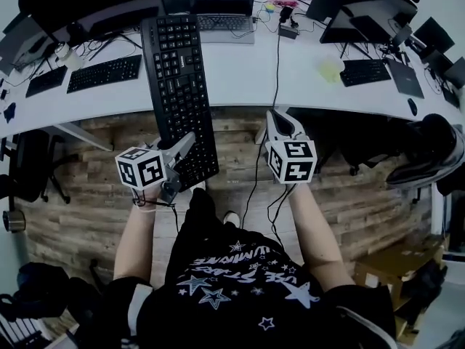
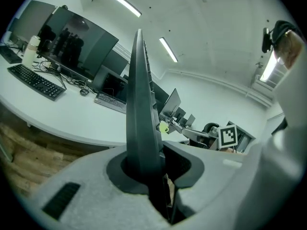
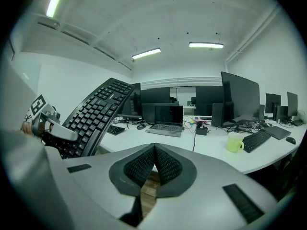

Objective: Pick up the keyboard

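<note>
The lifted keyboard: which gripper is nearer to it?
Left. The left gripper clamps the keyboard at its near end; the right gripper, shut, is apart on its right.

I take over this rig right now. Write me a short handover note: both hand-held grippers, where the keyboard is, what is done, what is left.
Left hand-held gripper: shut on the near end of the black keyboard, which sits edge-on between its jaws.
Right hand-held gripper: shut, empty, beside the keyboard.
Keyboard: in the air, tilted, its far end above the white desk.
Done: the pick-up.
Left: nothing of the task; just hold the grip firm.
</note>
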`<state>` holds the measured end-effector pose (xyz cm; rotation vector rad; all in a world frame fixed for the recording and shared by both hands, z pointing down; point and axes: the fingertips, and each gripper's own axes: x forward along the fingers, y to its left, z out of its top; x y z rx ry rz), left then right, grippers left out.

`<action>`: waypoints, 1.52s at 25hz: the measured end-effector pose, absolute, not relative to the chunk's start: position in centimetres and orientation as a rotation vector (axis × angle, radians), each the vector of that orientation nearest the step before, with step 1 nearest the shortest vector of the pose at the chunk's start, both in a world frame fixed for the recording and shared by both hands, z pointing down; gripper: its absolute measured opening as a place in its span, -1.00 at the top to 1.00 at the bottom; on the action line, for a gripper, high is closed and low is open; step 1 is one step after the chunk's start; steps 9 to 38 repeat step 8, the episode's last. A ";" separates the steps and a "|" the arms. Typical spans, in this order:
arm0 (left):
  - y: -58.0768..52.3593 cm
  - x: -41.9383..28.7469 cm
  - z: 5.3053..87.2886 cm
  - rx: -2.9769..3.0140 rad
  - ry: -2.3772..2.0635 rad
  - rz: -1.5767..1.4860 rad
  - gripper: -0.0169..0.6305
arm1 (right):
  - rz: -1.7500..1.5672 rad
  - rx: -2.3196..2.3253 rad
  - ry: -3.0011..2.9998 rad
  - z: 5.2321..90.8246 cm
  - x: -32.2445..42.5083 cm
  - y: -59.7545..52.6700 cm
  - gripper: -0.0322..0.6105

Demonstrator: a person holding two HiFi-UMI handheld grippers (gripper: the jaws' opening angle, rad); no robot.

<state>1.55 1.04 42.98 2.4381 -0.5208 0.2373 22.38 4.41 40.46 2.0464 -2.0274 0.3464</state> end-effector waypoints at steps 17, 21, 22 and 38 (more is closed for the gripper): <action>4.6 0.7 43.2 2.411 -0.526 0.216 0.68 | 0.358 2.023 -2.057 40.9 21.7 7.1 0.88; 4.6 0.7 43.2 2.411 -0.526 0.216 0.68 | 0.358 2.023 -2.057 40.9 21.7 7.1 0.88; 4.6 0.7 43.2 2.411 -0.526 0.216 0.68 | 0.358 2.023 -2.057 40.9 21.7 7.1 0.88; 4.6 0.7 43.2 2.411 -0.526 0.216 0.68 | 0.358 2.023 -2.057 40.9 21.7 7.1 0.88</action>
